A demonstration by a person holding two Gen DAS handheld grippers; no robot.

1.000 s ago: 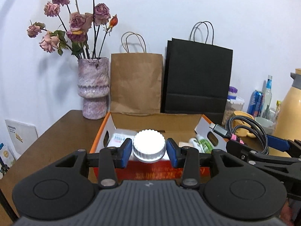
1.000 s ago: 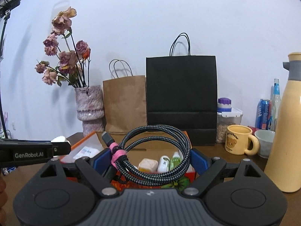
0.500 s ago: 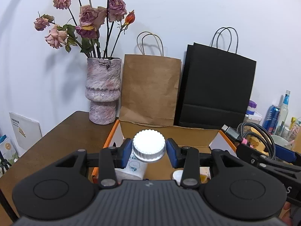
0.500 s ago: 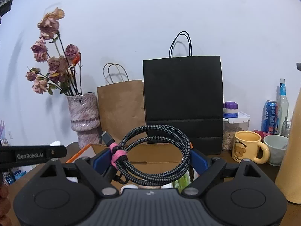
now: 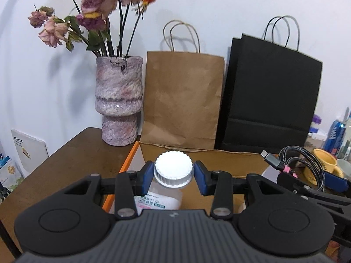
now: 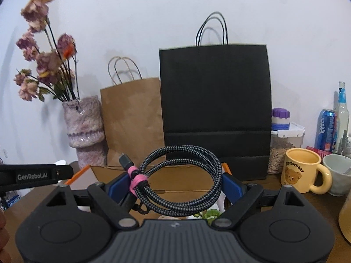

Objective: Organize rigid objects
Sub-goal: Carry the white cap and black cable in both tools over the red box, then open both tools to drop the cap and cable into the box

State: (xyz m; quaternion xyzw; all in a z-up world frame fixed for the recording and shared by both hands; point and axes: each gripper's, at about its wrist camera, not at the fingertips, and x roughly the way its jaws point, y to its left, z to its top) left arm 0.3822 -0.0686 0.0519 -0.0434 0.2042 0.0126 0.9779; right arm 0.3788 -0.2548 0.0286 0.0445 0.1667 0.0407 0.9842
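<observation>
My left gripper (image 5: 173, 176) is shut on a clear bottle with a white ribbed cap (image 5: 173, 170) and holds it over the left part of the open cardboard box (image 5: 206, 156), whose rim is orange. My right gripper (image 6: 175, 186) is shut on a coiled black braided cable (image 6: 182, 188) tied with a pink band, above the same box (image 6: 193, 179). The cable and right gripper also show at the right of the left wrist view (image 5: 305, 166). The left gripper's body shows at the left of the right wrist view (image 6: 33, 176). Most of the box interior is hidden.
A pink vase of dried roses (image 5: 119, 100), a brown paper bag (image 5: 184, 100) and a black paper bag (image 6: 216, 111) stand behind the box by the wall. A yellow mug (image 6: 303, 171), a white cup, a food container, a can and a bottle are at the right.
Both grippers have moved forward over the box with their loads. The bags and vase look larger and nearer, and less of the box contents shows.
</observation>
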